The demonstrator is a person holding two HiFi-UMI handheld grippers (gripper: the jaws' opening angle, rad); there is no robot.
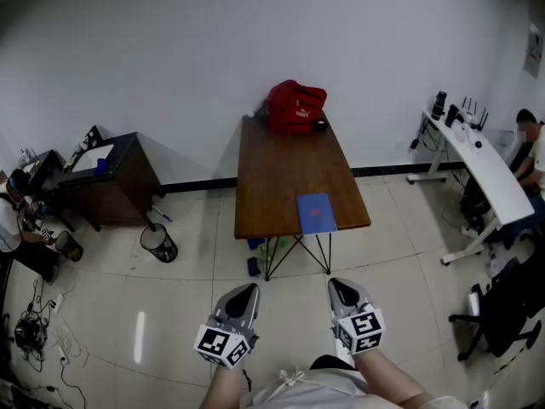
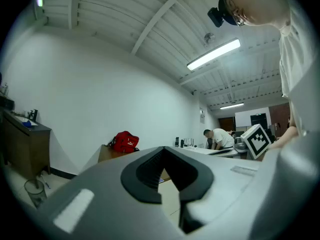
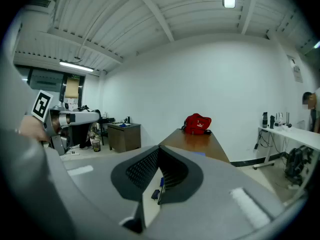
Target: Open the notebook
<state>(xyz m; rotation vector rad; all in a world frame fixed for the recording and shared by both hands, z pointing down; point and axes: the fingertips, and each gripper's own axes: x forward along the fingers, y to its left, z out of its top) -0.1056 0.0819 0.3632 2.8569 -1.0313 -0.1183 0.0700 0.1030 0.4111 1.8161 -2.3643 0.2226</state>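
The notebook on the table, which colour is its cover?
The notebook is blue; the head view shows it best.
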